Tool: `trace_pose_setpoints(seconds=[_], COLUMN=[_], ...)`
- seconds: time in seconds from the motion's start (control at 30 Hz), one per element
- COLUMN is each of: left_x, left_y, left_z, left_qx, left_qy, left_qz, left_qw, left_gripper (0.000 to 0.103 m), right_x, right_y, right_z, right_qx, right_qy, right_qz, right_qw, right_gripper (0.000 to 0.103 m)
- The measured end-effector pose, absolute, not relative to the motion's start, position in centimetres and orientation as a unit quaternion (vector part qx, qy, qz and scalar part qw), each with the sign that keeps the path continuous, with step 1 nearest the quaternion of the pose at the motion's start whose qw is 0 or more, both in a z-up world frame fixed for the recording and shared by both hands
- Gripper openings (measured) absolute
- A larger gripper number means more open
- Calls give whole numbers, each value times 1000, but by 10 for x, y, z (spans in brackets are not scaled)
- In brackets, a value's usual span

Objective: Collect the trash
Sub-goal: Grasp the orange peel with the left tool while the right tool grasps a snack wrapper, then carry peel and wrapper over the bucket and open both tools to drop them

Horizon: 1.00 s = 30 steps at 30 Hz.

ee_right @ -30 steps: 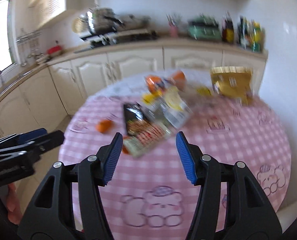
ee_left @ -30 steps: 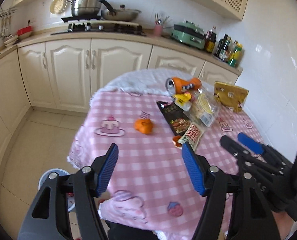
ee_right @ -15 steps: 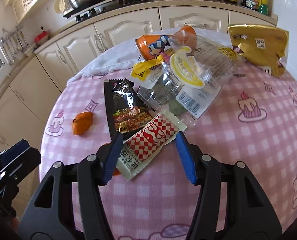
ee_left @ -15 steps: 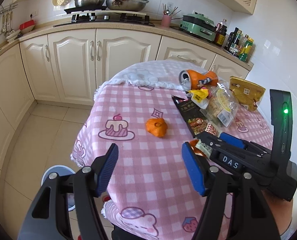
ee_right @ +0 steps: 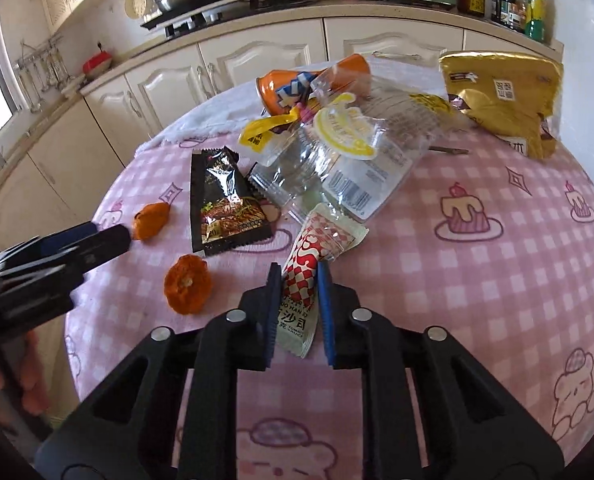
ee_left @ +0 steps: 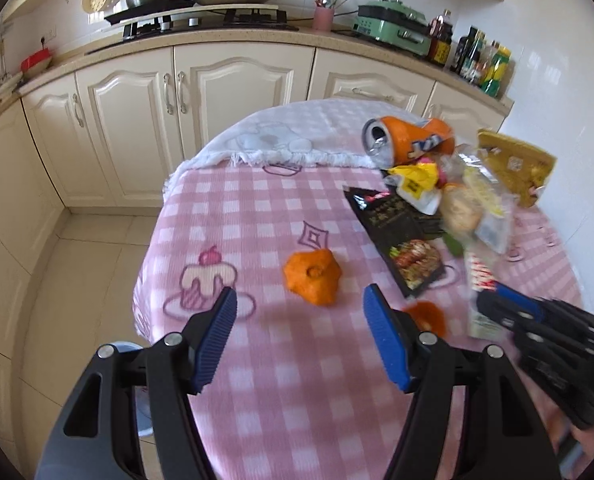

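The sauce packet (ee_right: 307,276) lies flat on the worktop (ee_right: 477,280), at the near edge of the trash pile. It is judged light, thin and limp: a flexible film sachet that will fold or droop when lifted, with a smooth, possibly slippery skin. Its long axis runs from about 6 o'clock to 1 o'clock in the right wrist view; the torn, clear end points toward 1 o'clock, the printed end toward the camera.

The right claw (ee_right: 297,280) is closing on the packet's mid-length, one pad on each long edge, and the film already bows between them. Hold across the short axis; avoid the torn end, which may leak.

The left claw (ee_left: 297,308) is spread wide and holds nothing. The orange peel (ee_left: 312,276) lies just ahead of it at 12 o'clock, not touched. The peel is judged light, curled and fairly stiff; pinch across its dome.
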State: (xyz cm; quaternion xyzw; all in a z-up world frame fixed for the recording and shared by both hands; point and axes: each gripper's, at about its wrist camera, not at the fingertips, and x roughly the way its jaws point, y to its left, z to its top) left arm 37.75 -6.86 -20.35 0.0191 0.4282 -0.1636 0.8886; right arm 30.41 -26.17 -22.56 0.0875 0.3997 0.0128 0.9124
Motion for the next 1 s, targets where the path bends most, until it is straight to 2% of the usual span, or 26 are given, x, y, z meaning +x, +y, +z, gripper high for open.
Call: trace_pose_setpoints(seconds=[0.13, 0.2, 0.23, 0.27, 0.67, 1.0], left_x=[393, 397, 398, 397, 359, 324], left_y=[-80, -86, -89, -90, -51, 35], left_z=[-211, -214, -214, -213, -187, -173], left_qx=[37, 58, 73, 78, -9, -67], left_qy=[437, 433, 429, 428, 403, 373], left_qz=[-163, -151, -146, -146, -198, -180], left_qw=[884, 887, 888, 888, 893, 908], left_gripper=[64, 48, 35, 34, 32, 32], right_x=[296, 294, 293, 292, 276, 269], right_y=[-265, -264, -264, -263, -229, -127], right_z=[-222, -223, -222, -222, -197, -177], right_qx=[85, 85, 85, 84, 69, 26], right_qy=[392, 392, 391, 389, 361, 339], right_qz=[16, 20, 22, 22, 52, 134], right_qw=[916, 916, 916, 917, 928, 931], right_gripper=[17, 17, 17, 17, 17, 17])
